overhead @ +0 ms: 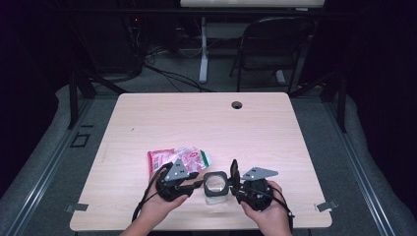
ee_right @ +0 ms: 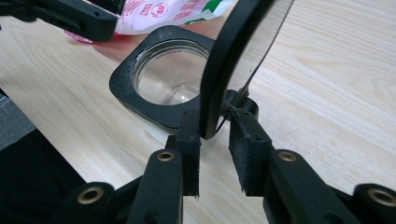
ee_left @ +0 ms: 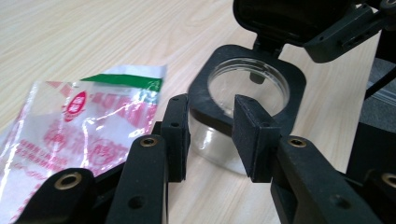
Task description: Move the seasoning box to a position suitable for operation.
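A clear glass jar (overhead: 215, 186) with a square black rim (ee_left: 205, 100) stands near the table's front edge. Its hinged lid (ee_right: 233, 56) is tipped upright on the jar's right side. My right gripper (ee_right: 215, 140) has the lid's lower edge between its pads and is shut on it, beside the hinge. My left gripper (ee_left: 210, 135) stands open at the jar's left side, one pad (ee_left: 176, 133) by the rim's corner and the glass wall showing in the gap. A red and white snack bag (overhead: 179, 158) lies just left of the jar, and it shows as crinkled film (ee_left: 84, 121) beside my left jaws.
Bare wooden table top (overhead: 206, 123) stretches behind the jar, with a cable hole (overhead: 237, 104) at the back. A folding chair (overhead: 273, 44) and a desk leg (overhead: 203, 49) stand beyond the far edge. The person's hands (overhead: 263, 211) rest at the front edge.
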### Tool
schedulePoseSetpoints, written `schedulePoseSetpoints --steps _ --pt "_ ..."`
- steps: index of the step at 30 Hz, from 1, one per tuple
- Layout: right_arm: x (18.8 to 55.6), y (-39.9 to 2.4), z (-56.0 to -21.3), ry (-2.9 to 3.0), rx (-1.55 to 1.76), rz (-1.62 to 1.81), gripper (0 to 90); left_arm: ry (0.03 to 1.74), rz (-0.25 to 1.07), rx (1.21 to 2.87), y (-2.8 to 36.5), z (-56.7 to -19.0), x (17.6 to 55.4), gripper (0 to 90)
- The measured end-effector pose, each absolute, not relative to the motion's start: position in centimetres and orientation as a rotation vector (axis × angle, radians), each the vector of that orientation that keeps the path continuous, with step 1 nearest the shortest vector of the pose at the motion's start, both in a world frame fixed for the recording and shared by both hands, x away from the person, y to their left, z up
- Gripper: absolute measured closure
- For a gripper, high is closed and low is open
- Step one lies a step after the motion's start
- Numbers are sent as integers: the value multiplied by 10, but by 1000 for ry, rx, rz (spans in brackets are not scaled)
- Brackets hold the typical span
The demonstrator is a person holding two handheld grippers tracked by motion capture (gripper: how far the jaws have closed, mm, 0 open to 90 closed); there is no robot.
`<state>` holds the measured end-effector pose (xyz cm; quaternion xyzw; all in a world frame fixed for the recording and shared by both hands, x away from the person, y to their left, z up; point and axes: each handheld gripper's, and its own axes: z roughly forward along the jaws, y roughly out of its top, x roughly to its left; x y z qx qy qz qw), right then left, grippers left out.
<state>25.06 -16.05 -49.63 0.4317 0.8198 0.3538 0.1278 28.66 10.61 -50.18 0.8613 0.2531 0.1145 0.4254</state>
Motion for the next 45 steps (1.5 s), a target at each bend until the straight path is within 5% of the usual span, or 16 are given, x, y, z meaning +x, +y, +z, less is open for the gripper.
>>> schedulePoseSetpoints --steps 21,27,45 --pt "281 -198 -498 2299 1368 1104 798 758 325 2128 142 -506 291 648" --pt "286 -194 -499 2315 1306 1122 750 780 331 2126 148 -508 290 645" --pt "295 -192 -504 2437 1235 1173 852 809 347 2123 155 -509 288 637"
